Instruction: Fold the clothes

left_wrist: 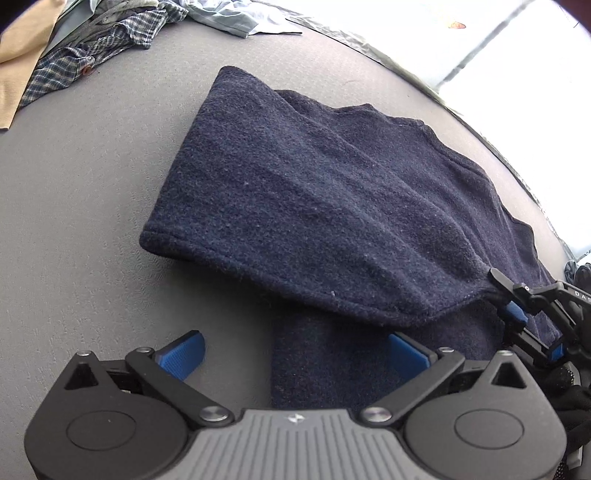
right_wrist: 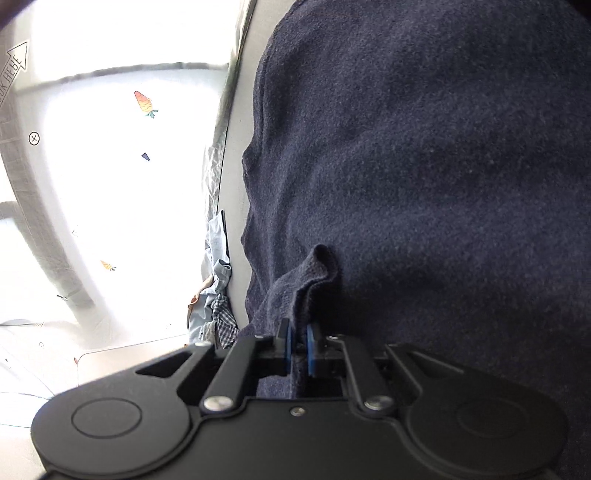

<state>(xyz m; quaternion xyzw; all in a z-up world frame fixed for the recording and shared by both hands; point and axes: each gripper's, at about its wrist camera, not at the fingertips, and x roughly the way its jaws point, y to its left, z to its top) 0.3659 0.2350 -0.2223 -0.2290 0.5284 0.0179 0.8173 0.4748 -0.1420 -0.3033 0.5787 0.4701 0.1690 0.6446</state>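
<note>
A navy fleece garment [left_wrist: 332, 206] lies on the grey table [left_wrist: 92, 221], partly folded over itself. My left gripper [left_wrist: 295, 354] is open and empty, low over the table at the garment's near edge. My right gripper [right_wrist: 297, 347] is shut on a corner of the navy garment [right_wrist: 424, 166] and lifts it; it also shows at the right of the left wrist view [left_wrist: 517, 310], with the fold stretched up to it.
A pile of clothes sits at the table's far left: a plaid shirt [left_wrist: 92, 55], a tan cloth [left_wrist: 22, 62] and a light blue garment [left_wrist: 236, 18]. The table's edge [left_wrist: 480, 136] runs along the right, with a bright white floor beyond.
</note>
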